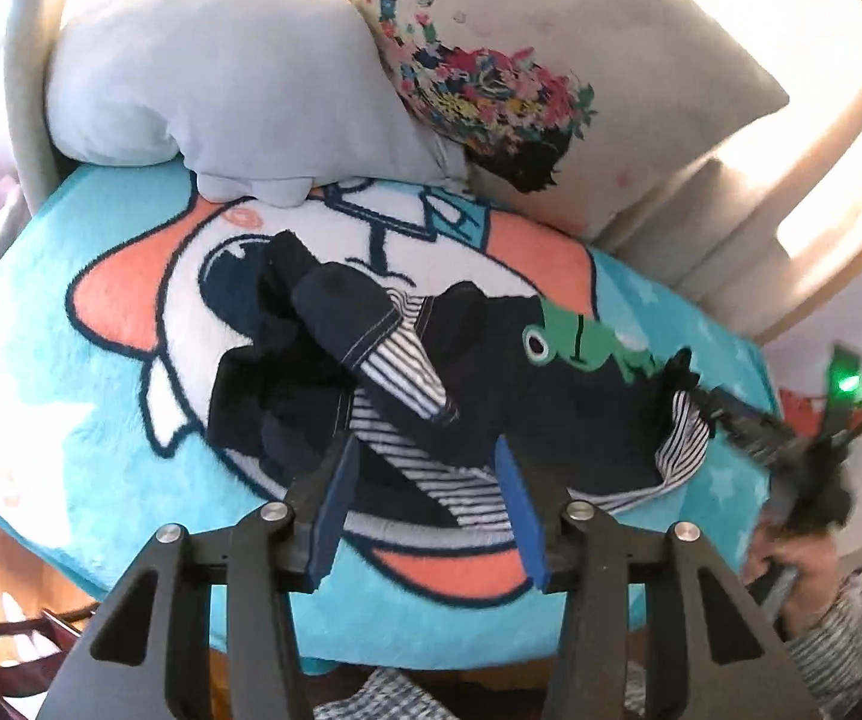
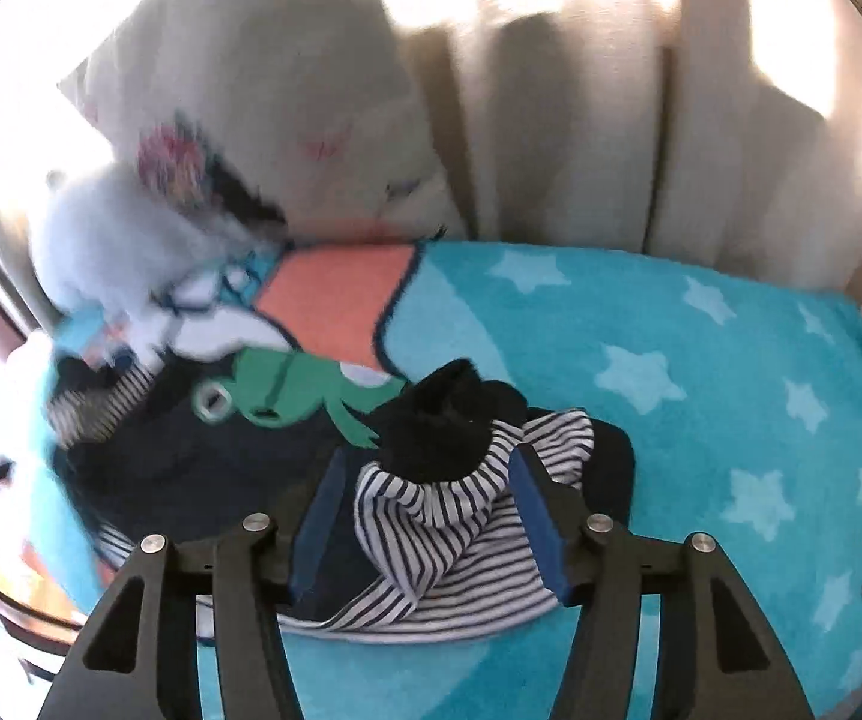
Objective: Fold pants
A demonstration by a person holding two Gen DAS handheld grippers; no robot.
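because the pants [image 1: 431,372] are soft and limp, regrip a hem near the blanket [image 1: 101,480] centre; both tools, left [image 1: 425,504] and right [image 2: 425,510], stand open, empty.

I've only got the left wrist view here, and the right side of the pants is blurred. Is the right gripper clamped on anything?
Observer: No. In the right wrist view the right gripper is open, its blue pads either side of a striped cuff without pressing it.
Operator: What lies beyond that cuff to the right?
Observer: Bare turquoise blanket with pale stars, reaching to the upholstered panels behind.
Operator: And the frog patch, is it showing from that side?
Observer: Yes, the green frog patch lies face up on the dark pants, left of the cuff.
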